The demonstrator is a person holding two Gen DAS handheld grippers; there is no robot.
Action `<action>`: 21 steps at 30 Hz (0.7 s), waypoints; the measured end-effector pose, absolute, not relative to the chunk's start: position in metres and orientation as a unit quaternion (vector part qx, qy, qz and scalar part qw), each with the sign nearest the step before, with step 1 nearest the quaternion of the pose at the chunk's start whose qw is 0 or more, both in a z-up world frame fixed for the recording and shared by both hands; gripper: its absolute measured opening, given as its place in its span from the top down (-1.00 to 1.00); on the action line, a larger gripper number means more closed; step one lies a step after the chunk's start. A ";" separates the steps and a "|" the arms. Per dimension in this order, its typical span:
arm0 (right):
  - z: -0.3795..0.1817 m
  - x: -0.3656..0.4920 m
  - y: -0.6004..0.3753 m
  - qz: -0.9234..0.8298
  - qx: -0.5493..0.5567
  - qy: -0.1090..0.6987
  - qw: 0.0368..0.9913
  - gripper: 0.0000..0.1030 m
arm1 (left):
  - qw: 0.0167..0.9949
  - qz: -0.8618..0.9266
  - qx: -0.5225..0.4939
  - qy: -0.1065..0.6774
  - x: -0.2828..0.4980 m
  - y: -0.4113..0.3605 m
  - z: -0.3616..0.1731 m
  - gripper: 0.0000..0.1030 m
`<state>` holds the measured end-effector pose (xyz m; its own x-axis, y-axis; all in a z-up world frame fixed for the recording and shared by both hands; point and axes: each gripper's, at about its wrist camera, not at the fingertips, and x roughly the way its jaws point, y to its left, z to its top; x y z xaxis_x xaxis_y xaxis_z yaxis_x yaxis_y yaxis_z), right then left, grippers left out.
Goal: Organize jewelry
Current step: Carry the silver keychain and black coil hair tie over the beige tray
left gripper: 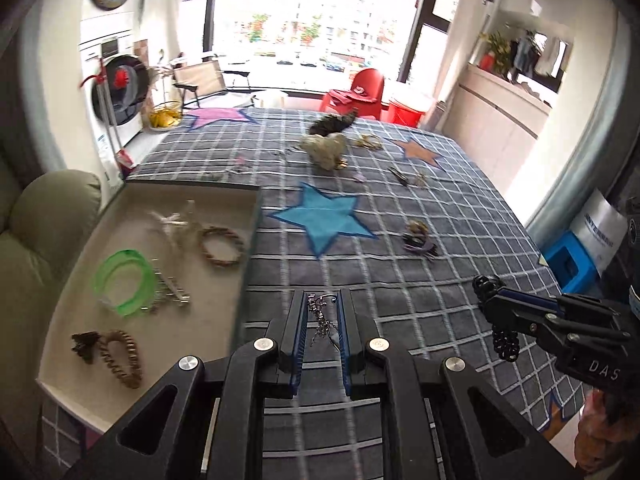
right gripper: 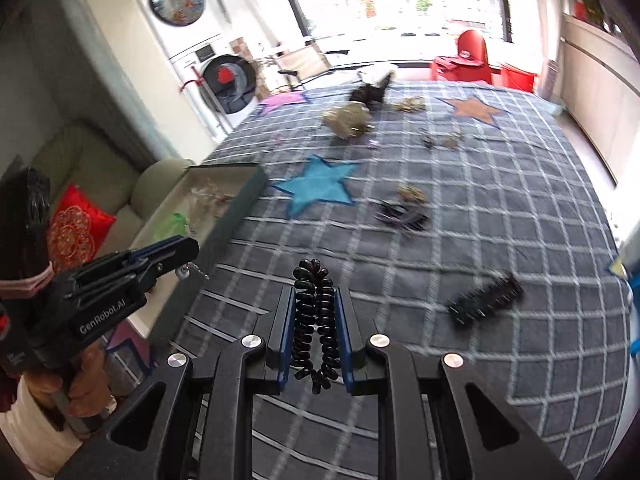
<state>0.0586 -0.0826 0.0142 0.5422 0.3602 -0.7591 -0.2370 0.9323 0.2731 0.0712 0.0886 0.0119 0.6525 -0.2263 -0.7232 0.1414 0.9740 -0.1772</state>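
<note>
Surface: grey checked cloth [left gripper: 440,280] with star patches, a blue star [left gripper: 324,216] at frame centre of the left wrist view; wide bare cloth around and below it, the cloth's far edge running across the upper frame

Tray: open shallow box [left gripper: 252,232] at left, its right wall just left of the left gripper; inside lie a green bangle [left gripper: 124,280], a braided bracelet [left gripper: 222,246] and a brown chain piece [left gripper: 124,356]

Left gripper [left gripper: 324,300]: lower centre, jaws drawn close, pinching a silver chain earring [left gripper: 322,320]; the piece sits between the pads, long axis along the fingers, hook end toward the tips

Right gripper [right gripper: 316,294]: lower centre of the right wrist view, jaws nipped on a black spiral hair tie [right gripper: 314,320], squeezed into a long loop running along the fingers, its top bulging past the tips

Loose items: black hair comb [right gripper: 484,300] at right, lying slantwise; purple-black clip [right gripper: 400,212] right of the star; beige and dark clusters at upper centre, blurred
</note>
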 end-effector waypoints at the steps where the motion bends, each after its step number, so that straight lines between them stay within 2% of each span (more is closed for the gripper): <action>1: 0.015 0.062 -0.076 0.177 0.067 0.446 0.875 0.59 | 0.910 -0.091 -0.058 0.401 0.071 0.102 0.013 0.68; 13: 0.016 0.117 0.033 0.262 0.038 0.460 0.847 0.59 | 0.909 0.014 -0.100 0.405 0.079 0.213 -0.005 0.68; 21: 0.000 0.143 0.075 0.283 0.025 0.480 0.830 0.59 | 0.900 0.025 -0.110 0.421 0.084 0.234 -0.024 0.68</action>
<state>0.1432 0.0747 -0.0003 0.3799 0.4941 -0.7820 -0.4454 0.8386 0.3135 0.0841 0.2339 -0.0244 0.6449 -0.0471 -0.7628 -0.1384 0.9744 -0.1771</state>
